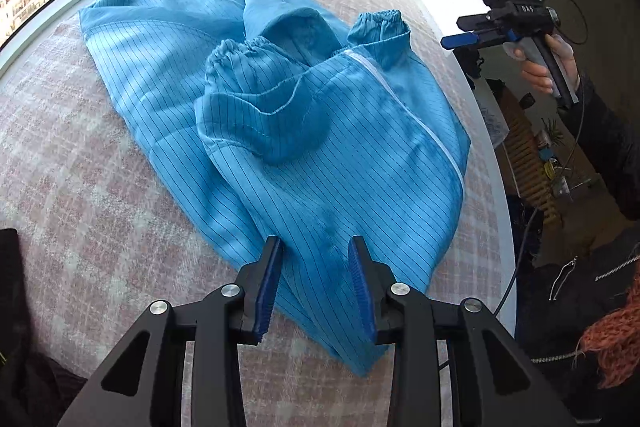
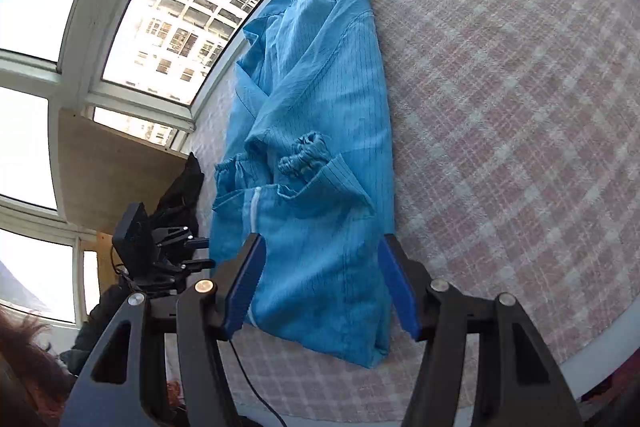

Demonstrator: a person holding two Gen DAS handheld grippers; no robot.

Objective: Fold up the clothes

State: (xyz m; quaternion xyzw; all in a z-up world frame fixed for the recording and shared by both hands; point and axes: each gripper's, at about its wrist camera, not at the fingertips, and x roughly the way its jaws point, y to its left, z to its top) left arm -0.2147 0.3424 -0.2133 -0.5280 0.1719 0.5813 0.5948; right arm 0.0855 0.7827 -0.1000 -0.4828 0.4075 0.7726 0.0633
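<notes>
A blue pin-striped garment (image 1: 304, 131) with a white zip and elastic cuffs lies partly folded on a pink checked bed cover (image 1: 80, 163). Both sleeves are laid over its middle. In the left wrist view, my left gripper (image 1: 316, 247) hangs open over the garment's near end, with cloth showing between its blue pads and neither pad pressing on it. My right gripper (image 1: 460, 41) is off the bed's right edge, held in a hand. In the right wrist view the garment (image 2: 320, 131) runs away from me, and my right gripper (image 2: 322, 243) stands open above its near end. The left gripper (image 2: 202, 253) shows beside the garment's left edge.
Large windows (image 2: 192, 7) with apartment blocks outside run along the far side of the bed. Dark clothing (image 1: 16, 347) lies at the near left corner. A person in a black jacket (image 1: 600, 155) and orange scarf stands at the bed's right edge, beside cables and a wooden rack (image 1: 524, 155).
</notes>
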